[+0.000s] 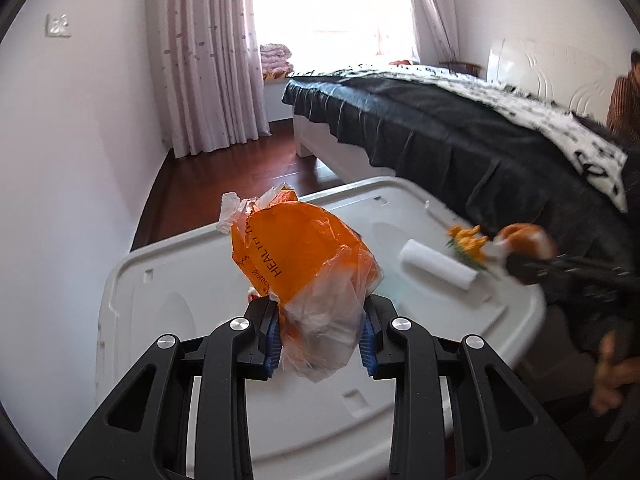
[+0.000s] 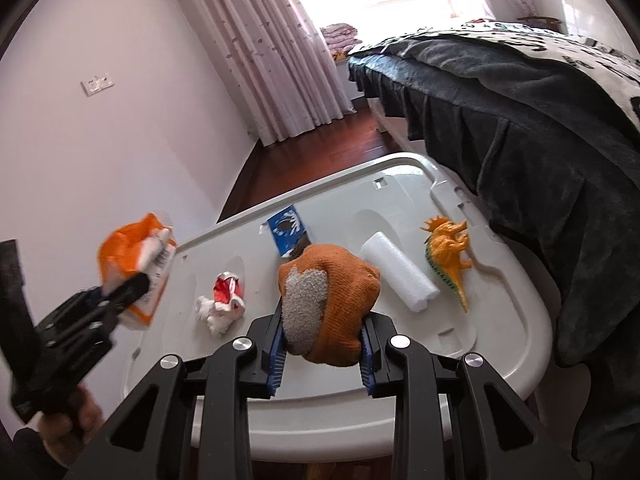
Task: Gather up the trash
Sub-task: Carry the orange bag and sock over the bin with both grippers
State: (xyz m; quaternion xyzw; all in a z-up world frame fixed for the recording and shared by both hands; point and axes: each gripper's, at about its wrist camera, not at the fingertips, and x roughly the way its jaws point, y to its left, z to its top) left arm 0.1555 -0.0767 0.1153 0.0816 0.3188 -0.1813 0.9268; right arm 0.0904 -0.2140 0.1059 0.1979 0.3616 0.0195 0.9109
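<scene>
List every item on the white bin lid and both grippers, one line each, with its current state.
Left gripper: shut on the orange plastic bag, lifted.
Right gripper: shut on the orange knitted glove.
White foam roll: lying flat.
Orange toy dinosaur: lying on its side.
Crumpled red-and-white wrapper: loose.
Blue packet: lying flat.

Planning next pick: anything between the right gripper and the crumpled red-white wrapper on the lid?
Its own load: the right gripper is shut on an orange cloth. The wrapper lies uncovered on the lid.
</scene>
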